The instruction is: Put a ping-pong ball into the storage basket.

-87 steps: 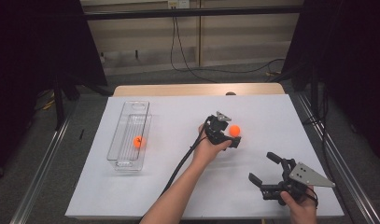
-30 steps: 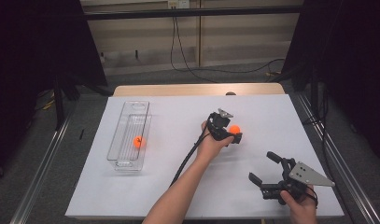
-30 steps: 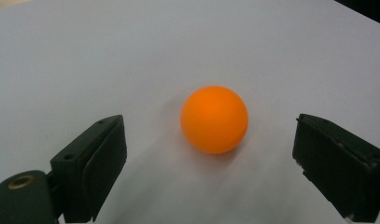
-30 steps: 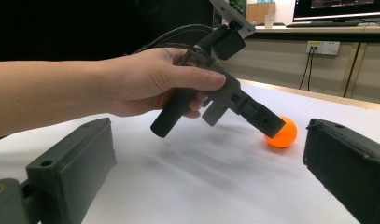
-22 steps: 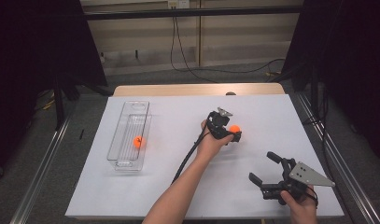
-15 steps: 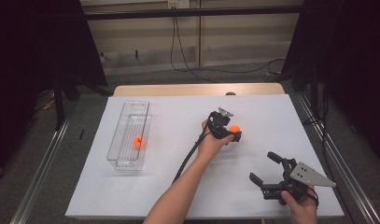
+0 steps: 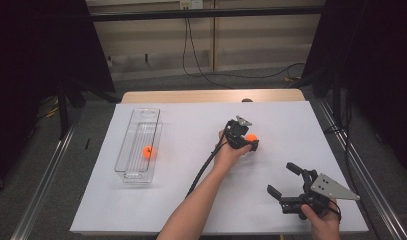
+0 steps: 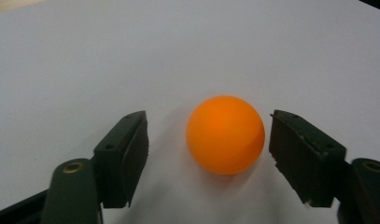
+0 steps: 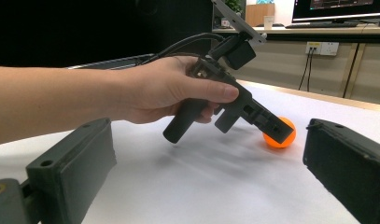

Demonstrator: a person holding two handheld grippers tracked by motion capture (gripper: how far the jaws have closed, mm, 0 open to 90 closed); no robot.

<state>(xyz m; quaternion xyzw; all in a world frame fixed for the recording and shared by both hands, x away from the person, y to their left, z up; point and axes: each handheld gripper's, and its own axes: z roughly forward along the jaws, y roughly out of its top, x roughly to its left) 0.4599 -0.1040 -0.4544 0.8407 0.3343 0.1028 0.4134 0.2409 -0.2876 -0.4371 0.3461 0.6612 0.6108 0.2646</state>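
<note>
High view: one orange ball (image 7: 148, 152) already lies in the clear tray (image 7: 139, 145); right tongs (image 7: 287, 183) rest apart on the desk (image 7: 191, 150). Left gripper view: left tongs (image 8: 206, 144), just closing, straddle the second orange ball (image 8: 225, 134) without touching it; the grasp and transfer remain.

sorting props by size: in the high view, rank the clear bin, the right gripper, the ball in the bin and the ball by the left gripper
1. clear bin
2. right gripper
3. ball in the bin and ball by the left gripper: they look alike, so no ranking.
</note>
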